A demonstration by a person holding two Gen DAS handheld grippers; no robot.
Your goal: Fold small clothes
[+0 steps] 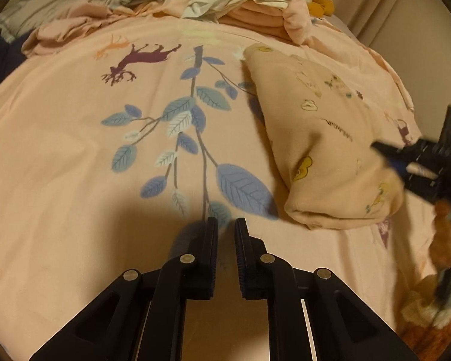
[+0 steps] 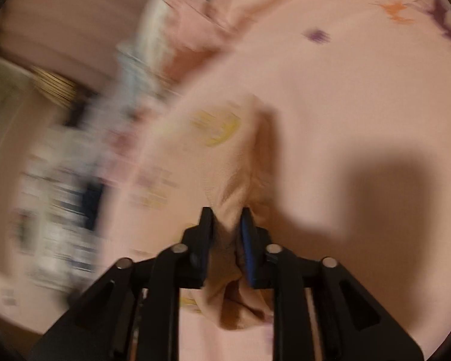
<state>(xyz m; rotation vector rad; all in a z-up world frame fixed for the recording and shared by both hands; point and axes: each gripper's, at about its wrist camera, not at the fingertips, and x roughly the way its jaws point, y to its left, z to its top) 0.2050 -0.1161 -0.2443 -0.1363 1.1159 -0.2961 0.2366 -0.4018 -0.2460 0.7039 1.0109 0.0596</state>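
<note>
A peach printed garment [image 1: 324, 138], partly folded, is laid on the pink leaf-patterned bedsheet [image 1: 75, 165], to the right of the blue leaf print [image 1: 177, 138]. The right gripper [image 2: 225, 219] is clamped on a bunched edge of that garment, fabric being pinched between its fingers; much of the right wrist view is blurred. The left gripper [image 1: 226, 225] is held above the sheet beside the garment, its fingers slightly apart with nothing between them. A pile of clothes [image 1: 249, 0] is seen beyond the garment.
</note>
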